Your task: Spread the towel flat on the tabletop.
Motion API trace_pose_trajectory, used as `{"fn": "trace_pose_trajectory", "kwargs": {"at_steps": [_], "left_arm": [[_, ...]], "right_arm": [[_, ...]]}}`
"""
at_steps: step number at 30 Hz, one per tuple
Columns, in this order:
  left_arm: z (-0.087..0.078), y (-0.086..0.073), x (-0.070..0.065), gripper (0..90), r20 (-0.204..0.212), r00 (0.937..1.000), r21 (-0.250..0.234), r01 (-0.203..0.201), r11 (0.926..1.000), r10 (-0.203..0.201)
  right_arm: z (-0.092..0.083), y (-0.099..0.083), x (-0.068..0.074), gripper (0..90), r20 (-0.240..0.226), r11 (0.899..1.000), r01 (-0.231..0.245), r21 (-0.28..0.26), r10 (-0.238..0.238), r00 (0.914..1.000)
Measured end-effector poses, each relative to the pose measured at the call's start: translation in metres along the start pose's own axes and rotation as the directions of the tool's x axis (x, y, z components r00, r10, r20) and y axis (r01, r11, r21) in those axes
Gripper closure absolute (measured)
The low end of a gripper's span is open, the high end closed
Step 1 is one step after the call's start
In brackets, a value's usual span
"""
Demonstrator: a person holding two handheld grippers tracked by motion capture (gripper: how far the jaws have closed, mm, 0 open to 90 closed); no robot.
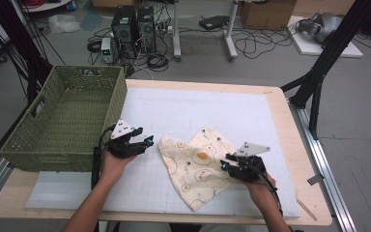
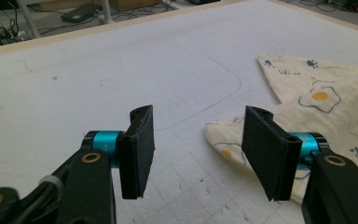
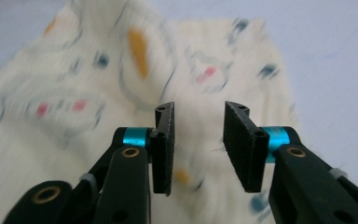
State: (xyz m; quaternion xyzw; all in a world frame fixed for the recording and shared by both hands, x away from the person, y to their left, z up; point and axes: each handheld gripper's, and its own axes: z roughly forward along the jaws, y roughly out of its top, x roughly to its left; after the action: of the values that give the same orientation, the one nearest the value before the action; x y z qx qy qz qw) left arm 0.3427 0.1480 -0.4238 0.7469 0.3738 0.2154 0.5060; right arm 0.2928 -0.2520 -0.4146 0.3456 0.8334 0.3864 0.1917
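Note:
A cream cloth (image 1: 198,164) printed with fried eggs and paw marks lies crumpled on the white mat, near the front of the table. My left gripper (image 1: 147,140) hovers just left of the cloth's left corner, jaws apart with nothing between them. In the left gripper view the cloth (image 2: 321,98) lies ahead and to the right of that gripper (image 2: 198,149). My right gripper (image 1: 225,162) sits over the cloth's right edge. In the right gripper view its jaws (image 3: 198,140) stand apart above the blurred cloth (image 3: 121,70), gripping nothing.
A green woven basket (image 1: 63,121) stands at the table's left side, just behind my left hand. The white foam mat (image 1: 198,106) covers most of the wooden table top. Computers and cables lie on the floor beyond the far edge.

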Motion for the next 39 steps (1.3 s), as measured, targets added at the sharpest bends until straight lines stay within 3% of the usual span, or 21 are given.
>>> {"fn": "trace_pose_trajectory", "kwargs": {"at_steps": [5,9,14,16,18,19,20,21,22,25,27,30,31,35,37,39], "left_arm": [[0.000,0.000,0.000,42.7,0.002,0.9999,-0.003,0.012,0.9999,-0.012],[0.000,0.000,0.001,40.7,0.002,0.9998,-0.008,0.021,0.9998,-0.021],[0.001,0.000,-0.001,40.8,0.006,0.9998,-0.005,0.019,0.9998,-0.019],[0.001,0.000,-0.001,40.8,0.008,0.9997,-0.006,0.022,0.9997,-0.022],[0.001,0.000,-0.001,40.8,0.009,0.9997,-0.003,0.021,0.9998,-0.021],[0.001,0.000,0.000,40.8,0.010,0.9997,-0.001,0.021,0.9998,-0.021],[0.001,0.000,0.000,40.8,0.009,0.9997,0.000,0.022,0.9998,-0.022],[0.001,0.000,0.000,40.8,0.007,0.9997,0.000,0.022,0.9998,-0.022],[0.001,0.000,0.000,40.8,0.006,0.9997,0.000,0.023,0.9997,-0.023],[0.001,-0.001,-0.001,40.9,0.004,0.9997,0.003,0.023,0.9997,-0.023],[0.002,-0.001,-0.002,40.9,0.004,0.9998,0.009,0.018,0.9998,-0.018],[0.003,-0.001,-0.003,41.1,0.007,0.9997,0.009,0.021,0.9997,-0.021],[0.004,-0.001,-0.003,41.1,0.008,0.9995,0.006,0.031,0.9995,-0.031],[0.010,0.003,-0.004,41.8,0.003,0.9991,0.005,0.043,0.9991,-0.043],[0.014,0.008,-0.004,41.8,0.003,0.9983,0.001,0.058,0.9983,-0.058],[0.021,0.015,-0.006,41.9,0.006,0.9980,0.000,0.063,0.9980,-0.063]], "right_arm": [[0.025,0.025,-0.018,47.5,0.064,1.000,-0.002,-0.008,0.002,0.9979],[0.059,0.038,-0.029,40.8,0.070,0.999,-0.020,0.026,0.018,0.9974],[0.096,0.045,-0.039,38.8,0.080,0.995,-0.074,0.068,0.069,0.9944],[0.104,0.043,-0.043,44.2,0.092,0.990,-0.101,0.098,0.092,0.9915],[0.104,0.041,-0.048,60.4,0.055,0.988,-0.132,0.079,0.128,0.9902],[0.101,0.041,-0.049,79.6,0.038,0.989,-0.116,0.087,0.113,0.9929],[0.098,0.041,-0.048,84.6,0.051,0.991,-0.085,0.103,0.080,0.9955],[0.095,0.042,-0.046,85.9,0.122,0.991,-0.041,0.128,0.025,0.9922],[0.090,0.041,-0.046,86.2,0.195,0.991,-0.016,0.130,-0.010,0.9808],[0.072,0.033,-0.052,85.4,0.326,0.994,-0.040,0.097,0.006,0.9454],[0.064,0.025,-0.056,85.1,0.371,0.990,-0.050,0.131,-0.002,0.9287],[0.050,0.013,-0.061,85.1,0.413,0.988,-0.067,0.141,0.003,0.9107],[0.046,0.009,-0.062,83.4,0.414,0.988,-0.077,0.136,0.014,0.9102],[0.033,-0.004,-0.065,68.7,0.378,0.988,-0.104,0.110,0.055,0.9240],[0.025,-0.007,-0.065,61.4,0.386,0.991,-0.125,0.056,0.094,0.9177],[0.016,-0.009,-0.066,58.2,0.373,0.991,-0.134,-0.011,0.129,0.9189]]}}
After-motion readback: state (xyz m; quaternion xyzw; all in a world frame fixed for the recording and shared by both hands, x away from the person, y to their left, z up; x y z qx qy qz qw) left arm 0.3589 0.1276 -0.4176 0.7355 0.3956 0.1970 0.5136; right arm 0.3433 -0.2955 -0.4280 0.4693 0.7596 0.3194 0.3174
